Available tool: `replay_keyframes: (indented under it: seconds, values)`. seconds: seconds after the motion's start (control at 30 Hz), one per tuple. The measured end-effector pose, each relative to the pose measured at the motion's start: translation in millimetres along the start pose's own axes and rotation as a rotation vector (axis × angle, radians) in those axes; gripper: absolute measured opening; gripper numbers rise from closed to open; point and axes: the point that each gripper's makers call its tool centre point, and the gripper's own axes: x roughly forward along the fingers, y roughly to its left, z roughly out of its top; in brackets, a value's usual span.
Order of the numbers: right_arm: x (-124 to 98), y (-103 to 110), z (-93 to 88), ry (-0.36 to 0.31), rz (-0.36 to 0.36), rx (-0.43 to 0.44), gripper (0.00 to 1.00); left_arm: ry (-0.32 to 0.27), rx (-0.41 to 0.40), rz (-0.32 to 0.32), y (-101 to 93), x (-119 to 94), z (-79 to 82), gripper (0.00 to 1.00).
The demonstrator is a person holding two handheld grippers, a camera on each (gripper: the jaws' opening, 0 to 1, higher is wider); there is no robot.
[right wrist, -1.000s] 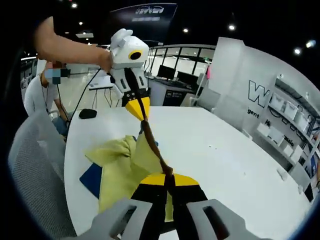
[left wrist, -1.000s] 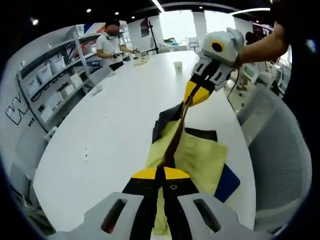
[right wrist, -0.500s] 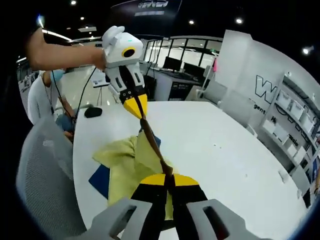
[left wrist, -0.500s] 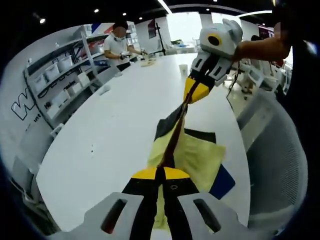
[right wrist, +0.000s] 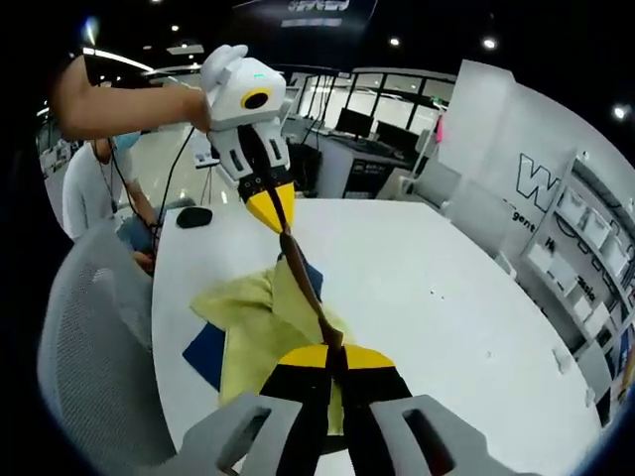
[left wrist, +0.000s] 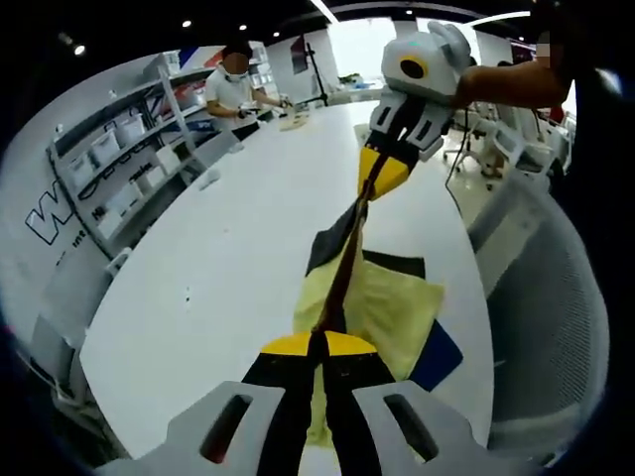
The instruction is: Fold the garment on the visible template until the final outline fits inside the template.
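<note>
A yellow-green garment (left wrist: 392, 307) with a brown edge hangs over the white table (left wrist: 228, 258). Its brown edge is pulled taut in the air between my two grippers. My left gripper (left wrist: 323, 339) is shut on one end of that edge, at the bottom of the left gripper view. My right gripper (left wrist: 380, 185) comes in from the upper right and pinches the other end. In the right gripper view my right gripper (right wrist: 333, 350) is shut on the edge, and the left gripper (right wrist: 275, 214) holds the far end. A dark template (left wrist: 438, 355) (right wrist: 204, 353) lies under the garment, partly covered.
A grey mesh chair (left wrist: 551, 317) (right wrist: 94, 347) stands close to the table's near edge. Shelves with boxes (left wrist: 109, 159) line one wall. A person (left wrist: 230, 84) works at the table's far end. A black mouse-like object (right wrist: 191, 216) lies on the table.
Both grippers keep hold of the taut brown edge. Both cameras have shifted a little, and the opposite gripper looks slightly closer and higher in each view.
</note>
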Motion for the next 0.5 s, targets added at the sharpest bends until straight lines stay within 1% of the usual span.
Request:
replay_keyframes:
  seconds: [0.27,0.5]
  values:
    - [-2,0,0.9,-0.004,0.000,0.003,0.00,-0.006,-0.002,0.001,-0.2,-1,1.5,0.02]
    - [-10,-4,13.4,-0.027,-0.006,0.005,0.00,-0.028,-0.005,0.022,4.0,-9,8.8,0.02]
